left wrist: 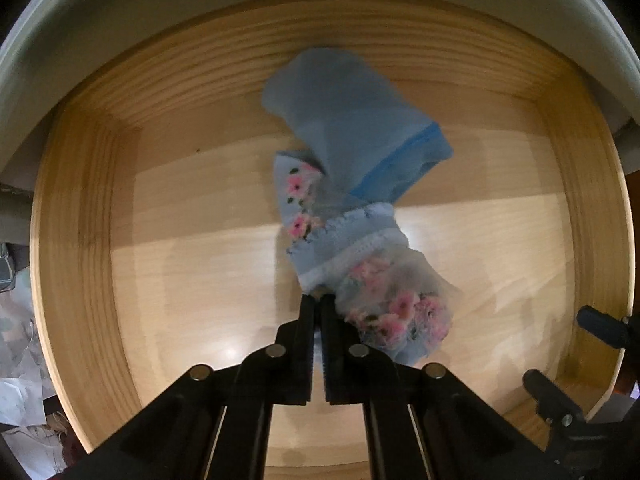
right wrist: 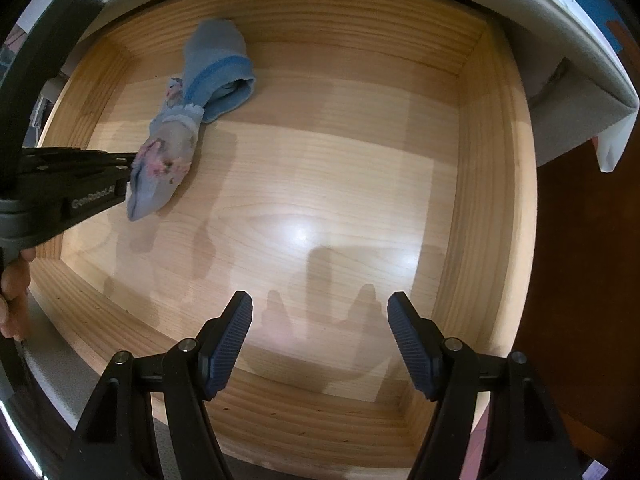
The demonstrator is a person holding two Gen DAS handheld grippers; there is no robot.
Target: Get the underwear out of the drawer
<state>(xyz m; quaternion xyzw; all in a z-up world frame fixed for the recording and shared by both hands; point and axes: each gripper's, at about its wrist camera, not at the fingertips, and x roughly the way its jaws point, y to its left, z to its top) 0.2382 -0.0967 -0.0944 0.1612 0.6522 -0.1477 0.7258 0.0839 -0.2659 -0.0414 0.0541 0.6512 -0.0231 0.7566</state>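
Light blue underwear [left wrist: 352, 216] with pink flower print and a white lace band lies on the floor of an open wooden drawer [left wrist: 192, 280]. My left gripper [left wrist: 318, 300] points down into the drawer, shut on the near, flowered end of the cloth, which bunches beside its right finger. In the right wrist view the underwear [right wrist: 188, 120] stretches from the drawer's far left toward the left gripper [right wrist: 128, 176], which comes in from the left edge. My right gripper [right wrist: 320, 304] hangs open over the drawer's near middle, nothing between its ridged blue pads [right wrist: 234, 344].
The drawer's wooden walls [right wrist: 492, 200] ring the floor on all sides. A pale cabinet top [right wrist: 560, 92] overhangs the far edge. A hand [right wrist: 16, 296] holds the left gripper's handle at the left border. Crumpled paper and clutter [left wrist: 20, 360] lie outside the drawer on the left.
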